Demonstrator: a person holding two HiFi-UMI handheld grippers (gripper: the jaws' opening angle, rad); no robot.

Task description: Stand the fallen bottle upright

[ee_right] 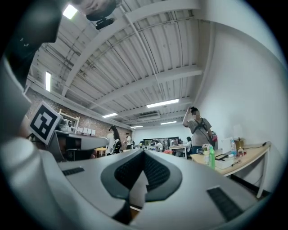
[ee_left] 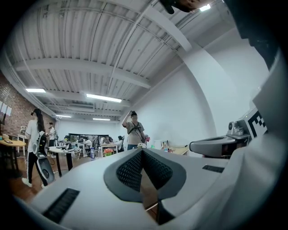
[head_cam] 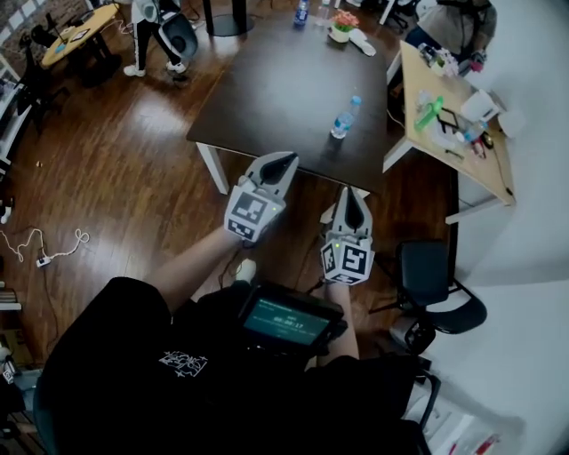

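Note:
A clear water bottle [head_cam: 343, 119] with a blue cap lies on its side on the dark table [head_cam: 267, 98], toward its right part. Both grippers are held level over the wood floor, short of the table's near edge. My left gripper [head_cam: 285, 160] is shut with nothing in it, and in the left gripper view its pads [ee_left: 142, 150] meet at the tip. My right gripper [head_cam: 349, 192] hangs a little lower and to the right, also shut and empty [ee_right: 144, 152]. The fallen bottle does not show in either gripper view.
A second bottle [head_cam: 301, 11] and a flower pot [head_cam: 342, 23] stand at the table's far edge. A cluttered wooden desk [head_cam: 462, 155] stands to the right, with a black chair [head_cam: 433, 286] near my right side. A person [ee_left: 134, 131] stands beyond the table.

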